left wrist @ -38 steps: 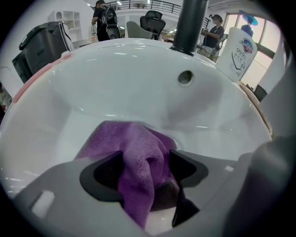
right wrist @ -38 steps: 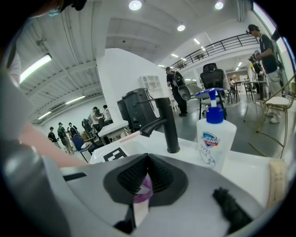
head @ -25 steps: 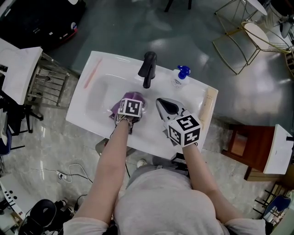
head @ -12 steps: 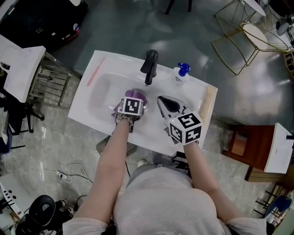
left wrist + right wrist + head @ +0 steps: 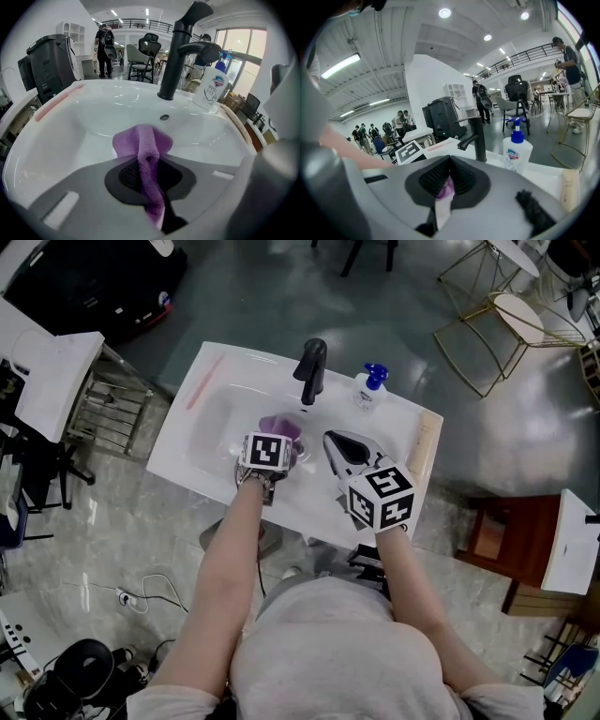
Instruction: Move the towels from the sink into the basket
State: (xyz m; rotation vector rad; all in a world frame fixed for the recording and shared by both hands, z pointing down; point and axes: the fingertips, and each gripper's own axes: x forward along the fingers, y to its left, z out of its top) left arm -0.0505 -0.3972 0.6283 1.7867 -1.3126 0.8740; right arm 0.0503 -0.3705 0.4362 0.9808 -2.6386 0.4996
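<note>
A purple towel (image 5: 279, 426) hangs over the white sink (image 5: 208, 432), just in front of the black faucet (image 5: 311, 371). My left gripper (image 5: 274, 439) is shut on it. In the left gripper view the towel (image 5: 146, 145) runs as a pinched fold between the pads, and its free end droops above the basin (image 5: 70, 126). My right gripper (image 5: 337, 442) hovers over the sink's right side, a little right of the towel, jaws shut with nothing between them. Through its slit (image 5: 446, 164) a bit of purple shows beyond. No basket is in view.
A soap bottle with a blue pump (image 5: 368, 390) stands right of the faucet. A pink strip (image 5: 202, 382) lies on the sink's left rim and a beige bar (image 5: 424, 451) on its right rim. A metal rack (image 5: 103, 399) stands left, and gold wire chairs (image 5: 506, 315) stand at the far right.
My left gripper has risen with the purple towel, which now hangs off the basin floor. The right gripper has lifted slightly.
</note>
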